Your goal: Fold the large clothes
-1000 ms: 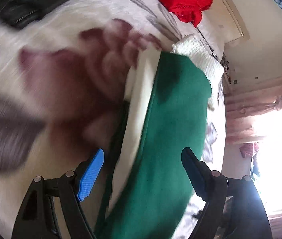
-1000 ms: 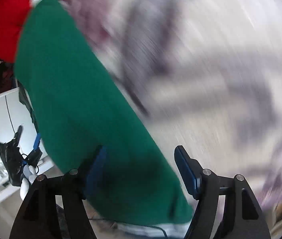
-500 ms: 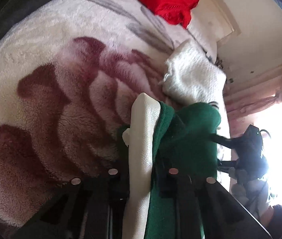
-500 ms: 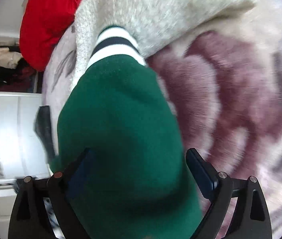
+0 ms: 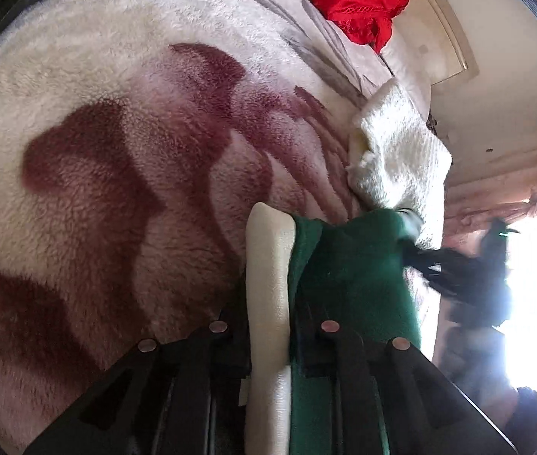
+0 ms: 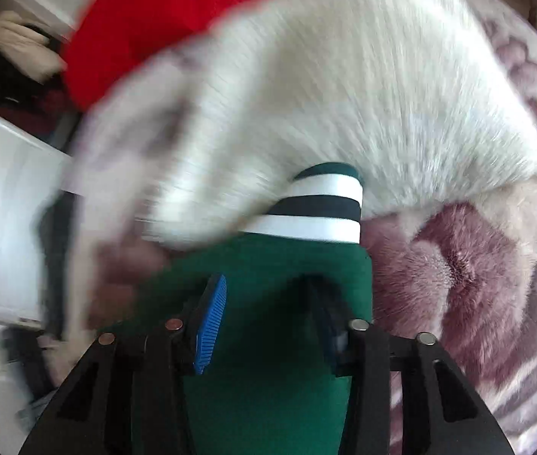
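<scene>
Surface: plush floral blanket (image 5: 124, 174)
Garment: green sweatshirt (image 6: 268, 341), soft, floppy; hold by hems
Left gripper (image 5: 272, 326): clenched on cream-and-green edge
Right gripper (image 6: 268, 303): jaws just closing, pinching green fabric below striped cuff (image 6: 314, 204)

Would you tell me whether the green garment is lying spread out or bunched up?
Bunched up: the green garment is gathered into folds and pinched in both grippers.

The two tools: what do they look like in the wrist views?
Both are black plastic frames with angular cut-outs. Each finger arm carries round silvery studs. The right tool has ribbed blue pads on its fingers. The left tool's pads are hidden. No cables or markings show.
</scene>
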`<state>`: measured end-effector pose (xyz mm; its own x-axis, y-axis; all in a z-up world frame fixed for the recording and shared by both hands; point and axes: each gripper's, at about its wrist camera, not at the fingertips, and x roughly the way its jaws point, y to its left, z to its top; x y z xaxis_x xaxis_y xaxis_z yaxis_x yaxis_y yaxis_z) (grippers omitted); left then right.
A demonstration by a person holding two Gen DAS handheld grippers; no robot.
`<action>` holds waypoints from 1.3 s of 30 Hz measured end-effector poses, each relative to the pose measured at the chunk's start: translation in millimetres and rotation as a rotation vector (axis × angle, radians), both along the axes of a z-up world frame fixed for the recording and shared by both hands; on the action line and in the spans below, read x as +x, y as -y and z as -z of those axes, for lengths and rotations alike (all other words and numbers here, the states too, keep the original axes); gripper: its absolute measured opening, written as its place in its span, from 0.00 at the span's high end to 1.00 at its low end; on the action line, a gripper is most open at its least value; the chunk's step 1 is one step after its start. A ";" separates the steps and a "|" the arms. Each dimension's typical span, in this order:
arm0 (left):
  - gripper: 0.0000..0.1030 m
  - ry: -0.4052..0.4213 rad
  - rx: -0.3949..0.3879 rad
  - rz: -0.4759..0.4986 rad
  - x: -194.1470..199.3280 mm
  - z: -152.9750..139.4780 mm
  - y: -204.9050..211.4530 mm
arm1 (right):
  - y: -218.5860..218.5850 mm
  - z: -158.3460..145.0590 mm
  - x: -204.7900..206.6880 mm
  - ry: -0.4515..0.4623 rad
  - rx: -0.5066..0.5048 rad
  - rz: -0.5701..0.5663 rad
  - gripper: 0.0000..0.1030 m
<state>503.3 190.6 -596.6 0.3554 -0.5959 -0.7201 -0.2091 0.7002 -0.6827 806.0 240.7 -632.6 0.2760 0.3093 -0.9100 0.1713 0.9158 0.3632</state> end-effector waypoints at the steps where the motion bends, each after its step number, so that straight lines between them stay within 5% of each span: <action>1: 0.85 -0.003 -0.005 0.004 3.2 2.2 -0.5 | 6.0 18.5 9.3 -0.054 -0.012 0.034 0.92; 4: 0.81 -0.023 -0.037 0.004 6.8 6.8 -4.7 | 12.9 39.6 25.2 -0.099 0.010 0.063 1.00; 8: 0.52 -0.084 -0.134 -0.024 -1.4 -3.5 -24.4 | 34.2 22.5 21.2 -0.136 0.083 0.047 0.95; 9: 0.49 -0.083 -0.145 -0.039 -7.6 -8.3 -30.7 | 40.5 14.6 16.8 -0.149 0.093 0.032 0.86; 10: 0.43 -0.069 -0.154 -0.048 -16.7 -16.6 -36.0 | 46.1 8.0 10.5 -0.157 0.087 0.027 0.58; 12: 0.41 -0.035 -0.164 -0.046 -41.2 -34.4 -44.5 | 66.4 -8.2 -17.5 -0.152 0.104 0.013 0.20; 16: 0.29 -0.028 -0.156 -0.027 -105.6 -60.7 -48.8 | 85.4 -20.3 -82.5 -0.197 0.190 -0.027 0.19; 20: 0.28 -0.110 -0.154 0.009 -166.1 -55.0 -24.7 | 103.7 -14.5 -155.2 -0.296 0.236 0.012 0.19; 22: 0.33 -0.168 -0.141 0.031 -196.4 -37.5 -1.5 | 113.1 -10.3 -186.5 -0.333 0.247 0.056 0.19; 24: 0.92 -0.171 -0.251 0.029 -215.7 -23.3 21.9 | 121.7 -4.2 -215.6 -0.371 0.280 0.097 0.19; 28: 0.95 -0.187 -0.424 -0.089 -234.0 -10.3 24.6 | 131.8 -5.1 -254.9 -0.388 0.288 0.119 0.19; 33: 0.87 -0.266 -0.394 -0.245 -259.5 -0.7 -30.4 | 155.1 -42.5 -301.2 -0.346 0.308 0.102 0.19; 36: 0.61 -0.218 -0.343 -0.244 -281.0 -38.6 -45.2 | 179.6 -58.8 -328.7 -0.324 0.329 0.117 0.19; 38: 0.11 -0.159 -0.327 -0.225 -305.2 -66.5 -46.0 | 193.7 -60.5 -349.8 -0.333 0.354 0.130 0.19; 39: 0.10 -0.139 -0.316 -0.213 -316.8 -75.3 -45.1 | 196.5 -58.8 -365.9 -0.346 0.376 0.130 0.19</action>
